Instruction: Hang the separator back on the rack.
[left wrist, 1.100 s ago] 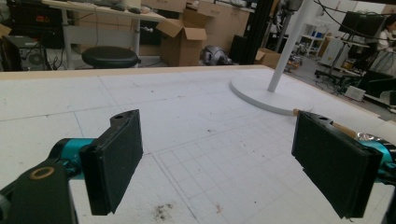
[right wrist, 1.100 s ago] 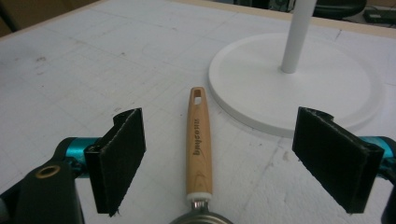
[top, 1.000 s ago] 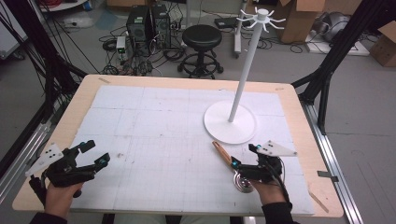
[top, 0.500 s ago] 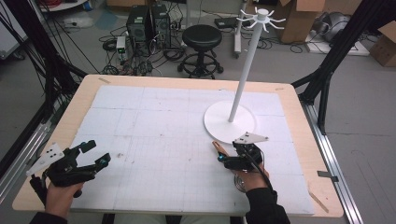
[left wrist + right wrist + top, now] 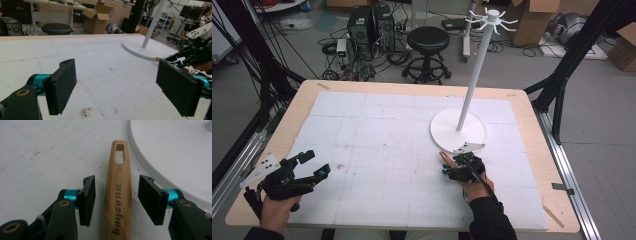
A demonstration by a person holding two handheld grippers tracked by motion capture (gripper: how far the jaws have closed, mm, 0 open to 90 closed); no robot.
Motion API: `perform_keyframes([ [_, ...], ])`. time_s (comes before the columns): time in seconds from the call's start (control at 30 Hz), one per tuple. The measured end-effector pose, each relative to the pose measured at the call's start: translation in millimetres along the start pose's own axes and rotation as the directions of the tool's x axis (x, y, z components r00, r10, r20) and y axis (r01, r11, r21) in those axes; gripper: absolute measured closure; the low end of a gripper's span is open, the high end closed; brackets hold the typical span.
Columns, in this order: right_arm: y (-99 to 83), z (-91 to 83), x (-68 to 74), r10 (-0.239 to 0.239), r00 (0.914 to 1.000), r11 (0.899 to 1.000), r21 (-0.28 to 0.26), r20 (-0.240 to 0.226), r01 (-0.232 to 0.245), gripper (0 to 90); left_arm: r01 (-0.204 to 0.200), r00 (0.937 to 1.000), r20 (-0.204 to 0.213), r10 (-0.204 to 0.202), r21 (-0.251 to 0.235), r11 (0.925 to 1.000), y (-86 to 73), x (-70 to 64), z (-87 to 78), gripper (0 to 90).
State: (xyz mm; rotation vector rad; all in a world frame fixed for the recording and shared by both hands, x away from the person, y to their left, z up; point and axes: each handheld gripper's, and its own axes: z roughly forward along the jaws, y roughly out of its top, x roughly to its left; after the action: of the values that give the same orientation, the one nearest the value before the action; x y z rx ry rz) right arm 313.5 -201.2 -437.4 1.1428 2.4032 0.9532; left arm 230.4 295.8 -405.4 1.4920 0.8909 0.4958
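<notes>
- Your right gripper [image 5: 116, 200] is down low at the near right of the table [image 5: 362, 90], and its jaws stand wide apart with nothing held yet
- The wooden handle [image 5: 118, 190] lies flat on the white mat [image 5: 377, 130], right in the gap between those two jaws, and neither pad touches it
- It sits just beside the near edge of the round white base [image 5: 458, 131] of the tall hanger stand [image 5: 474, 70], with its far end, the one with the hanging hole, pointing toward that base
- To grab it well, I think you should keep the handle in the middle of the gap, get both pads level with its sides, then close slowly so it does not roll or slide out
- Watch the rim of the base as you close, since the right pad is near it
- Your left gripper [image 5: 117, 87] hovers over the near left of the table, jaws wide and empty
- There are no bowls or boxes on the table, so nothing holds anything here
</notes>
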Motion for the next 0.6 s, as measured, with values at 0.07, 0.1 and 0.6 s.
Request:
perform_keyframes([
  [0.07, 0.2, 0.7, 0.1, -0.002, 1.0000, 1.000, 0.005, 0.000, 0.002, 50.4, 0.000, 1.0000, 0.001, 0.000, -0.001, 1.0000, 0.0, 0.0, 0.0, 17.0],
  [0.1, 0.2, 1.1, 0.1, -0.001, 1.0000, 1.000, 0.005, 0.000, 0.001, 51.4, 0.000, 1.0000, 0.001, 0.000, -0.001, 1.0000, 0.0, -0.1, 0.0, 17.0],
  [0.6, 1.6, 1.6, -1.4, 0.006, 0.9998, 1.000, 0.024, 0.021, -0.007, 61.0, 0.001, 1.0000, 0.004, -0.001, -0.001, 1.0000, 0.0, -0.3, 0.4, 17.1],
])
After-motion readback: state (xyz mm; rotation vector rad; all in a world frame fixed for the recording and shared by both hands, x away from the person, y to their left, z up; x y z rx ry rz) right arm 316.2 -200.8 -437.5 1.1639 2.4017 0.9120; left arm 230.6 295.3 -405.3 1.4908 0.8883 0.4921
